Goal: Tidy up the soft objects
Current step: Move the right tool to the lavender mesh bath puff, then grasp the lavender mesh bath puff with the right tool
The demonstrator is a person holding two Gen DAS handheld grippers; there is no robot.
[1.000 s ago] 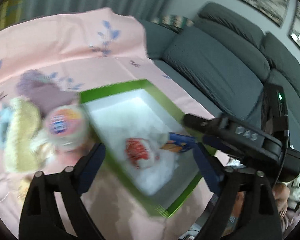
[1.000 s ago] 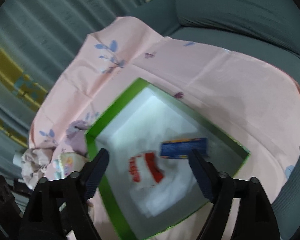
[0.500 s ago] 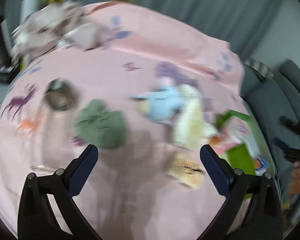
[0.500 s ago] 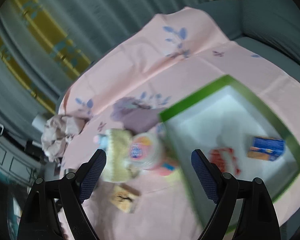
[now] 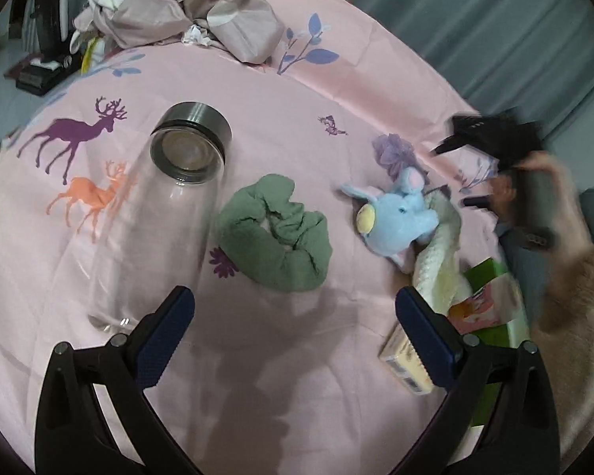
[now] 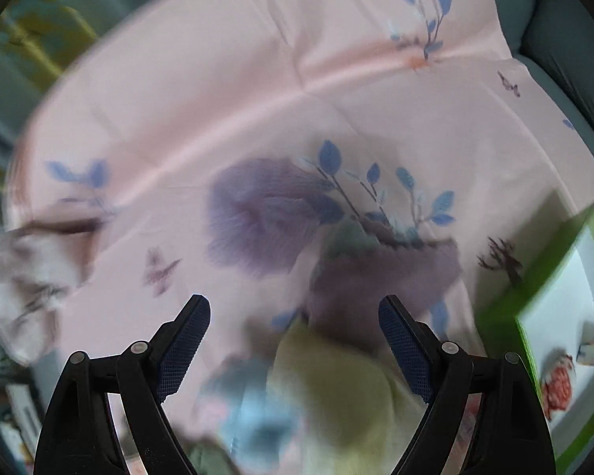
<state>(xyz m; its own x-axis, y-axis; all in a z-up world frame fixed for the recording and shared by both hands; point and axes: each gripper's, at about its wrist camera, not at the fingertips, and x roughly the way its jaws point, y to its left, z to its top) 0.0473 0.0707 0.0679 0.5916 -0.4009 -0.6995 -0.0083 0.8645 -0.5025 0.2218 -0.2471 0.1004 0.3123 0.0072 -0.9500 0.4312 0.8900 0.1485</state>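
Both grippers swung from box [image 6: 550,253] to toys. Left gripper [image 5: 293,316] open, empty, above scrunchie [image 5: 275,233]; plush [image 5: 396,217] beside it, boxward. Right gripper [image 6: 293,328] open, blurred. Step: approach. Next: descend, pinch scrunchie.

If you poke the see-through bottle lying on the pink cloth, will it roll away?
Probably. The bottle is round and lies on its side on the pink cloth, so a sideways push should roll it. It looks empty, so likely light. Its smooth clear wall may slip between fingers.
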